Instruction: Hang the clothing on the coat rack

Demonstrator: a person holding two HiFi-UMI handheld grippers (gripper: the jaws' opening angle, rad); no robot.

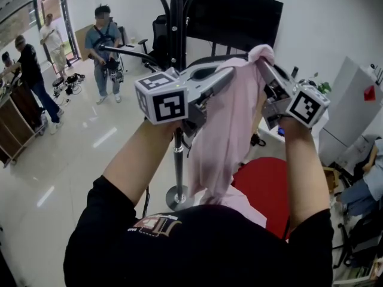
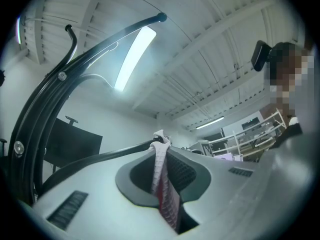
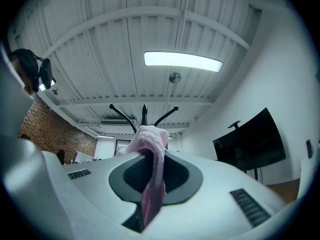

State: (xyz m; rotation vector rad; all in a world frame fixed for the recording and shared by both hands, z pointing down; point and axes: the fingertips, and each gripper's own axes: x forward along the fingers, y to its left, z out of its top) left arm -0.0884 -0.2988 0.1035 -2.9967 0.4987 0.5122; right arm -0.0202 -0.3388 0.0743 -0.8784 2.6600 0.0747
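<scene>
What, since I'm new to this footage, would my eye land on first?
A pink garment hangs mid-frame in the head view, pinched at its top by the left gripper and the right gripper, each with jaws shut on it. Just behind stands the black coat rack, hooks curving overhead.

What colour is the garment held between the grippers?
The garment is pale pink, clearest in the head view.

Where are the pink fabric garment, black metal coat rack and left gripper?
pink fabric garment (image 1: 230, 124), head view, hanging middle.
black metal coat rack (image 1: 176, 28), head view, upper pole.
left gripper (image 1: 229, 72), head view, between its fingertips.
</scene>
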